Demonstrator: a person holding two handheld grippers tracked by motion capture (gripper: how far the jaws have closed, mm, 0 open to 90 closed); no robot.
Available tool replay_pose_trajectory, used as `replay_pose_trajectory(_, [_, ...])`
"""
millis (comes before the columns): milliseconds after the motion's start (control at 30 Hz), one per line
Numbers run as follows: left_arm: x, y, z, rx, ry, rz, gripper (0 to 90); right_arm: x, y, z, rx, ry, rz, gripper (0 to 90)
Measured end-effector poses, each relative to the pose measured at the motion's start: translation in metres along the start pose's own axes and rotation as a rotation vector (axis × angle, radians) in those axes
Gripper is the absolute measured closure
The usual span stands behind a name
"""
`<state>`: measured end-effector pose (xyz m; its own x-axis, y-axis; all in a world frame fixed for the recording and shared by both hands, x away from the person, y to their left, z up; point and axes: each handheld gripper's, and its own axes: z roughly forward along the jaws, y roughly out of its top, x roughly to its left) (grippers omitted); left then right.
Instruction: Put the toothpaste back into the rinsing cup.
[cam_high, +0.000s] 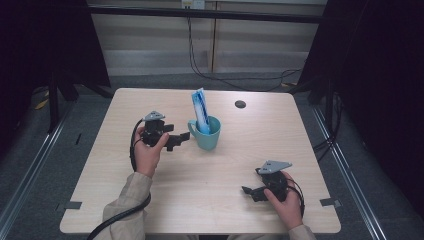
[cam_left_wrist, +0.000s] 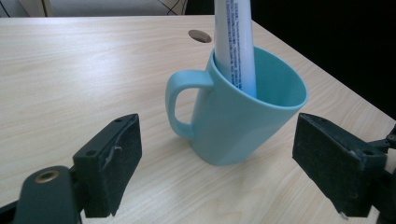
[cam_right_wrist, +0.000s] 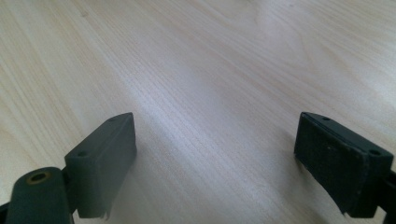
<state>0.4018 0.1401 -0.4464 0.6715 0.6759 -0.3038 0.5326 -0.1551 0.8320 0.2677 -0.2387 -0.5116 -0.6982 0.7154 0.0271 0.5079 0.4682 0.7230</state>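
- The teal mug (cam_high: 207, 133) stands near the middle of the light wooden table (cam_high: 210, 195), a little toward the far side, with a white-and-blue tube (cam_high: 200, 111) standing in it.
- In the high view the mug looks small and upright, its handle turned toward the person's left; the left gripper view brings it close, showing the smooth matt glaze, the looped handle (cam_left_wrist: 180, 100) and the pale inner wall.
- The left gripper view's camera is tilted, so the mug (cam_left_wrist: 243, 119) appears to lean there; the high view shows it upright on its base.
- The tube's (cam_left_wrist: 236, 42) long axis runs nearly upright; it leans on the rim at the handle side, its top tilted toward the far-left of the table, and small print runs along it, too fine to read.
- The left gripper (cam_high: 180, 139) sits just beside the mug's handle, jaws spread wide and grasping nothing; in its own view the mug lies beyond them, not touching either.
- The right gripper (cam_high: 248, 192) rests well apart from the mug, near the table's front right, jaws likewise spread apart with bare wood grain between them in its own view.
- A dark round cable hole (cam_high: 240, 104) sits in the table beyond the mug.
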Motion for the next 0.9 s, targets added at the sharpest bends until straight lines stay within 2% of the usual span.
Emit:
replay_pose_trajectory(500, [0.002,-0.025,-0.002,0.02,0.003,0.024,15.6,0.0,0.0,0.0,0.0,0.0,0.0,12.4])
replay_pose_trajectory(700, [0.002,-0.034,-0.003,0.036,0.009,0.047,15.6,0.0,0.0,0.0,0.0,0.0,0.0,12.4])
replay_pose_trajectory(900, [0.001,-0.046,-0.004,0.071,0.028,0.089,15.6,0.0,0.0,0.0,0.0,0.0,0.0,12.4])
